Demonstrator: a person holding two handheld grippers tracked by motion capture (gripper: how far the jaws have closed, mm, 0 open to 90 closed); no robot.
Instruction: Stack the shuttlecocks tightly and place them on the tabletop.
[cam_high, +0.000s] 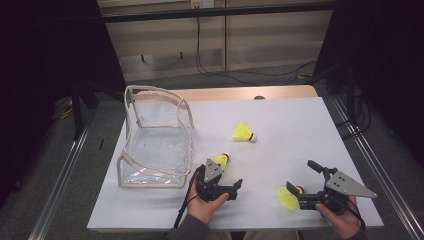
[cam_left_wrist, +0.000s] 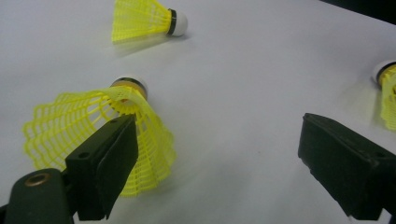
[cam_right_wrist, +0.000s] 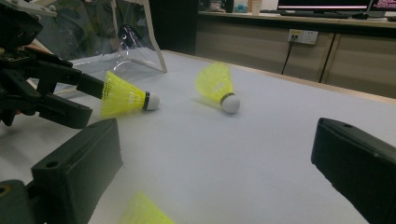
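Observation:
Three yellow shuttlecocks lie on the white table. One shuttlecock (cam_high: 243, 132) lies alone mid-table. A second shuttlecock (cam_high: 220, 161) (cam_left_wrist: 98, 135) lies at my left gripper (cam_high: 229, 172) (cam_left_wrist: 217, 130), which is open; its left jaw overlaps the mesh skirt and the other jaw stands far off it. The third shuttlecock (cam_high: 289, 197) (cam_right_wrist: 142, 212) lies by my right gripper (cam_high: 301, 176) (cam_right_wrist: 215, 135), also open, with the skirt's edge low between its jaws, near the left one. In the right gripper view, the left gripper (cam_right_wrist: 91, 103) meets the second shuttlecock's (cam_right_wrist: 123, 95) skirt.
A clear plastic pouch (cam_high: 155, 137) with beige trim stands open on the table's left side, just left of my left hand. The table's right and far edges are metal-framed, with cables on the floor behind.

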